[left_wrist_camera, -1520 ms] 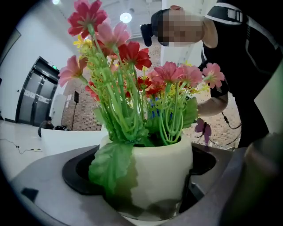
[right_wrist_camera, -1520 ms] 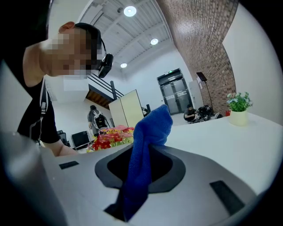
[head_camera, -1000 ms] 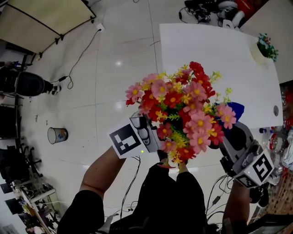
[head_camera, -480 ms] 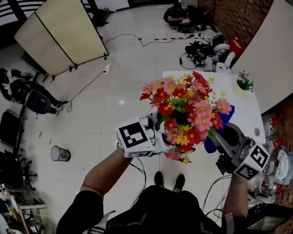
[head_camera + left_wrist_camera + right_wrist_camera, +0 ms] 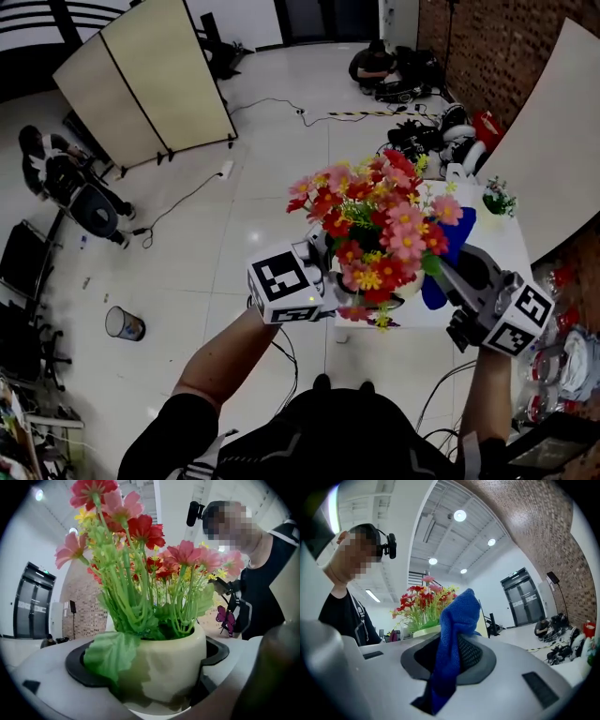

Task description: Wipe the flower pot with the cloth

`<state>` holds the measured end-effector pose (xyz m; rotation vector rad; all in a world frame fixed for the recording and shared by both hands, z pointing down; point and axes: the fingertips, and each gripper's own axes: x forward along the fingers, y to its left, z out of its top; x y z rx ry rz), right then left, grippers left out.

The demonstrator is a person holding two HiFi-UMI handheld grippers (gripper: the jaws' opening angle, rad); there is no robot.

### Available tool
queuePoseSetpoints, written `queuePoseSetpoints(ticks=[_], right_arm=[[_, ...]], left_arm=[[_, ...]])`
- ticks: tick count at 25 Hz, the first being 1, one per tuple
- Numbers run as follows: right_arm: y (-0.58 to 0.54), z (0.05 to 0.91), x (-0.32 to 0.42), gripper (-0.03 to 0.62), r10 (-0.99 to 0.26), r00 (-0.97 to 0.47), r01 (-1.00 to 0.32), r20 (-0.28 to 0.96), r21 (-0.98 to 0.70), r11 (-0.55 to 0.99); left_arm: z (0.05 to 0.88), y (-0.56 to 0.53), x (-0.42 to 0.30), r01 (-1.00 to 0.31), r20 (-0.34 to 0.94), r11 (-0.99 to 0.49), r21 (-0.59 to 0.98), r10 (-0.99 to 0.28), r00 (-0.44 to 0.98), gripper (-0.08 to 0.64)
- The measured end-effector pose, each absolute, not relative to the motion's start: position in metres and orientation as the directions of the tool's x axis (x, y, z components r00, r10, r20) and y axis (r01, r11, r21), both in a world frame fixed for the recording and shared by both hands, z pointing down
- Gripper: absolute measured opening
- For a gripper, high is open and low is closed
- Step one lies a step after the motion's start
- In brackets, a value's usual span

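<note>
hold: left gripper clamps smooth cream ceramic flower pot round body | likely rigid, slippery | right gripper pinches limp blue cloth

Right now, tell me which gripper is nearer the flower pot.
Left. The left gripper is clamped on the flower pot; the right gripper holds the cloth off to the pot's right side.

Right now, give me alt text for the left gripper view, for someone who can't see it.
The left gripper holds a cream flower pot of pink and red flowers between its jaws. A person in black stands behind.
</note>
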<state>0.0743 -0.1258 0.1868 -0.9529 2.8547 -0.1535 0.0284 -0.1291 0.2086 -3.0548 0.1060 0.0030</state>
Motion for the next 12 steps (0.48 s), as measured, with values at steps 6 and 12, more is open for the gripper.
queuePoseSetpoints(ticks=[6, 12], right_arm=[[-0.142, 0.166, 0.069, 0.066, -0.586, -0.809, -0.582, -0.050, -0.078, 0.810], [-0.130, 0.153, 0.067, 0.066, -0.511, -0.860, -0.510, -0.020, -0.025, 0.860]], left_arm=[[0.192, -0.121, 0.023, -0.061, -0.060, -0.997, -0.044, -0.058, 0.997, 0.568], [0.184, -0.140, 0.026, -0.093, -0.060, -0.995, -0.021, -0.091, 0.994, 0.568]])
